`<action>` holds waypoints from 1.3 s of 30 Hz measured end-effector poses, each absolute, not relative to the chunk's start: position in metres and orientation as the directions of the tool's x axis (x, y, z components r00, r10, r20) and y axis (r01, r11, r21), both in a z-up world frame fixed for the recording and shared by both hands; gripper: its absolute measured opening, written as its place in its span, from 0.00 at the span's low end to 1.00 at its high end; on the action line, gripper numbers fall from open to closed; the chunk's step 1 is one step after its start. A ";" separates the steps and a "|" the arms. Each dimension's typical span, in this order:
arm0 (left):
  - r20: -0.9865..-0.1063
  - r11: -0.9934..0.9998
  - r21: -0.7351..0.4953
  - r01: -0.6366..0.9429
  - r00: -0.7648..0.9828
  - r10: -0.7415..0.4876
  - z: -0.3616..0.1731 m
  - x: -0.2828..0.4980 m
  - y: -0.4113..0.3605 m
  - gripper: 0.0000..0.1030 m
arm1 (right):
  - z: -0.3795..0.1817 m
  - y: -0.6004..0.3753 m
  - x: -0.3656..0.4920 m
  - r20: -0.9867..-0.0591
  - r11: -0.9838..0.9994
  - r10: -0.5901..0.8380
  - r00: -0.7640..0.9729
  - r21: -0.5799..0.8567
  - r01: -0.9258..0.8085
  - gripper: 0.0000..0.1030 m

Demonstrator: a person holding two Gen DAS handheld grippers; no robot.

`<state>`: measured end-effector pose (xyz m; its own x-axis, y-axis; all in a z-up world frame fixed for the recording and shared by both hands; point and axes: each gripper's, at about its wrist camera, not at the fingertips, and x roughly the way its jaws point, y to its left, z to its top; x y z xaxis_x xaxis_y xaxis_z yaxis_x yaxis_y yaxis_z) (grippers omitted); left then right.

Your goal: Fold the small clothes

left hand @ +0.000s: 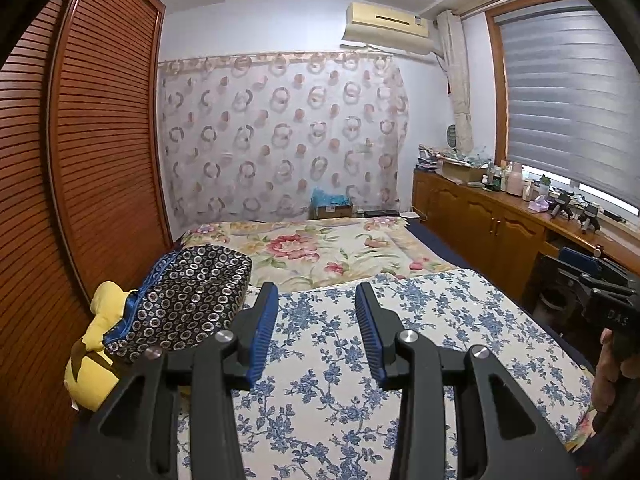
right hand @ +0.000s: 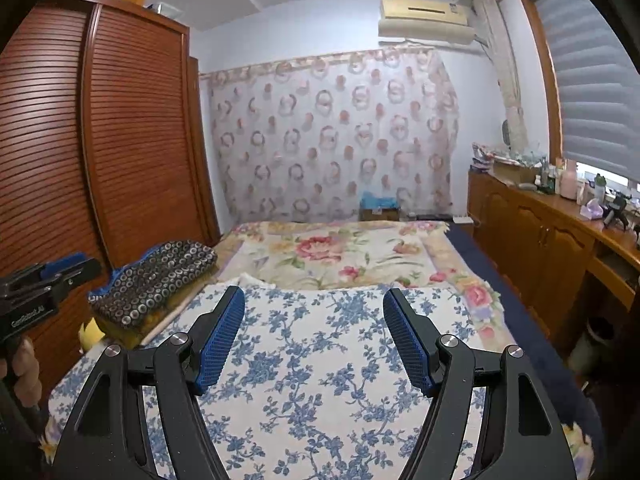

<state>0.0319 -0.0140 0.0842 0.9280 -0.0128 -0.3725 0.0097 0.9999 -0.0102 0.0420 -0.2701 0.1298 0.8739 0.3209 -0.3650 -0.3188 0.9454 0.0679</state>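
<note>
Left wrist: folded cloth, seemingly left of fingers.

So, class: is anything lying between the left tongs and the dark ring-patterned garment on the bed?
Nothing visible. The left tongs are open and empty, and the garment lies just to their left on a yellow cloth, unobstructed.

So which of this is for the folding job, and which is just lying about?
Job:
- left gripper, open, empty
- right gripper, open, empty
- blue-flowered cloth
- folded ring-patterned fabric, possibly

Lying about:
- yellow item
- rose blanket
- counter clutter
</note>
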 end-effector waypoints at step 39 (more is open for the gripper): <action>-0.366 1.000 -0.012 -0.003 0.931 -0.001 0.082 0.034 -0.004 0.38 | 0.127 -0.266 0.037 -0.370 0.947 0.314 0.874 0.063 -0.314 0.72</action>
